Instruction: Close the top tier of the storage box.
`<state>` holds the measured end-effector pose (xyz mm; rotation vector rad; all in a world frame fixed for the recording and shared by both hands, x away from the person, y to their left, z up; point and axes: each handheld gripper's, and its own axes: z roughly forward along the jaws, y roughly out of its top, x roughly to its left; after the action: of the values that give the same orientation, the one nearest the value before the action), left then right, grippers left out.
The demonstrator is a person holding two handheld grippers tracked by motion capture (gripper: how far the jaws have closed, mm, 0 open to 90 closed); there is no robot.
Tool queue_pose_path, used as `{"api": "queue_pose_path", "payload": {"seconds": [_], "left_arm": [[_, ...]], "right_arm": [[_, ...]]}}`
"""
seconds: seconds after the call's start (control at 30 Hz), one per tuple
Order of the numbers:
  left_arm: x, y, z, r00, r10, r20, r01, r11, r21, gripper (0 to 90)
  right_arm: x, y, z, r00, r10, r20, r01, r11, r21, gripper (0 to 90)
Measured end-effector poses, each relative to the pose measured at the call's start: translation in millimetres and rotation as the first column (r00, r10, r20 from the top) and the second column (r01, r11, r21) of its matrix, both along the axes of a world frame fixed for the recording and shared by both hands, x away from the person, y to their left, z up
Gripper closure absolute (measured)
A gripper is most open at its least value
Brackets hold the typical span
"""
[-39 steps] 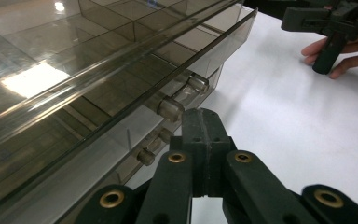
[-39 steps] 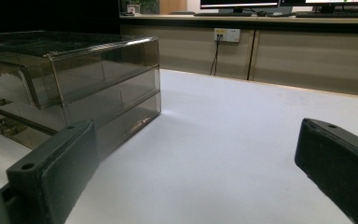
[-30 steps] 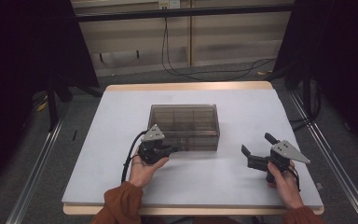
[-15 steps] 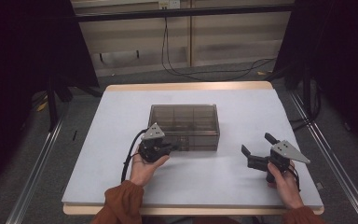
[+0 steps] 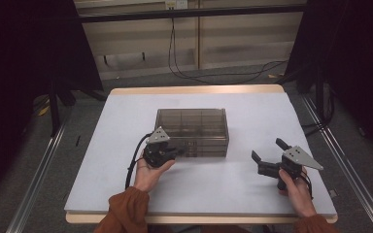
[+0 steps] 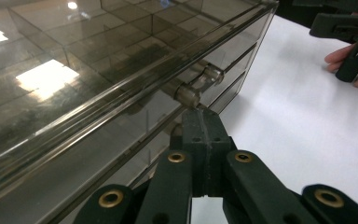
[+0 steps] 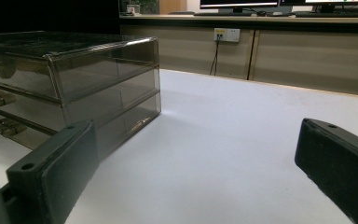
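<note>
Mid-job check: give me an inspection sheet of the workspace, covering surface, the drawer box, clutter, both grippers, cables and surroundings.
Surface: white table top with a wooden edge, bare around the work.
Job's things: smoky clear drawer box stands mid-table, several drawers with clear knobs; drawers look closed.
Clutter: nothing seen.
Grippers: left gripper sits at the box front, jaws closed together just under a drawer knob; whether they pinch anything cannot be told. Right gripper rests apart on the table, jaws wide open, holding nothing.
Cables: left gripper's cable loops on the table; wall cables hang behind.
Surroundings: dark curtains, floor rails, panelled wall with a socket.
</note>
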<state>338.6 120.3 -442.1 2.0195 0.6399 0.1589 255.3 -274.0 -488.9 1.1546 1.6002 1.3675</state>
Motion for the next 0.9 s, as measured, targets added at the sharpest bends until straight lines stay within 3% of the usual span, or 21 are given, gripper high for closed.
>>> {"api": "queue_pose_path", "payload": {"seconds": [0.33, 0.5, 0.67, 0.73, 0.8, 0.9], "left_arm": [[2.1, 0.2, -1.1, 0.9999, 0.013, -0.007, -0.013, 0.9999, -0.001, 90.0], [-1.4, 1.5, -3.1, 0.9993, -0.026, -0.026, 0.027, 0.999, 0.034, 88.8], [-8.4, 7.4, -0.8, 0.9987, -0.041, -0.032, 0.042, 0.998, 0.048, 80.6], [-11.4, 12.1, 1.4, 0.9981, -0.054, -0.03, 0.056, 0.9964, 0.064, 73.0], [-14.2, 17.7, 2.9, 0.9984, -0.045, -0.035, 0.047, 0.9978, 0.047, 69.8], [-18.8, 25.6, 4.6, 0.9987, -0.033, -0.038, 0.035, 0.998, 0.052, 56.8]], "right_arm": [[-0.1, -0.2, 0.0, 1.0, 0.003, -0.001, -0.003, 1.0, 0.001, 0.0], [0.0, -0.2, 0.0, 1.0, 0.004, -0.002, -0.004, 1.0, 0.002, 0.0], [0.1, -0.2, 0.0, 1.0, 0.002, -0.001, -0.002, 1.0, -0.002, 0.0], [0.0, -0.2, 0.0, 1.0, 0.002, -0.002, -0.002, 1.0, -0.001, 0.0], [0.0, -0.1, 0.0, 1.0, 0.002, -0.001, -0.002, 1.0, -0.001, 0.0], [0.1, -0.2, 0.0, 1.0, 0.003, -0.001, -0.003, 1.0, -0.003, 0.0]]}}
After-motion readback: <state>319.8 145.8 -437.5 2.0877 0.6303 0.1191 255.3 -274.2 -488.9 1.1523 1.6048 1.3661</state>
